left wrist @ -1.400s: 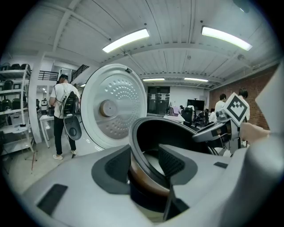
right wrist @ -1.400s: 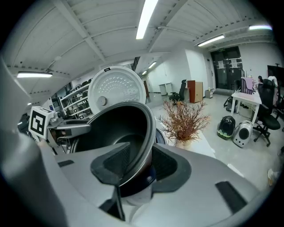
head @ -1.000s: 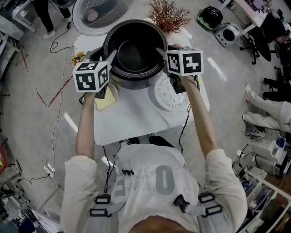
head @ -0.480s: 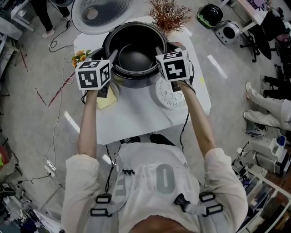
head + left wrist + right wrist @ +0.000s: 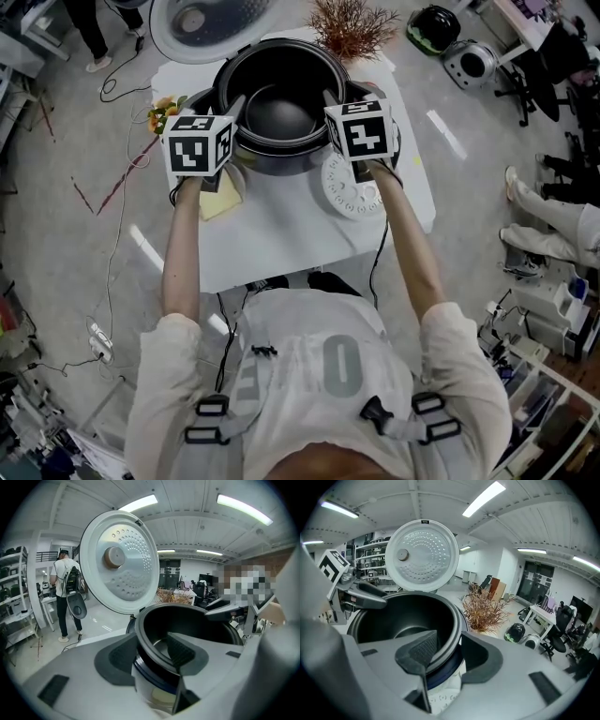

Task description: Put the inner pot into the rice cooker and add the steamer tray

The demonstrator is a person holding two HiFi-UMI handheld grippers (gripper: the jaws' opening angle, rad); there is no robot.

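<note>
The dark inner pot (image 5: 277, 105) stands in the open rice cooker (image 5: 281, 163), its flared rim a little above the cooker's blue top ring (image 5: 152, 679). My left gripper (image 5: 235, 106) straddles the pot's left rim, one pad outside and one inside, shut on it (image 5: 150, 653). On the pot's right rim my right gripper (image 5: 329, 99) is shut the same way (image 5: 447, 653). The white perforated steamer tray (image 5: 352, 192) lies flat on the table beside the cooker, under my right hand. The cooker's lid (image 5: 201, 19) stands open at the back.
The cooker stands on a small white table (image 5: 281, 258). A yellowish pad (image 5: 217, 203) lies at its left, small flowers (image 5: 161, 117) beyond it and a dried plant (image 5: 348, 28) behind. Cables trail on the floor (image 5: 112, 281). A person (image 5: 65, 592) stands far off.
The pot was held higher above the cooker a second ago and has sunk down into it. Both grippers came down with it, and the right one rolled a little.
</note>
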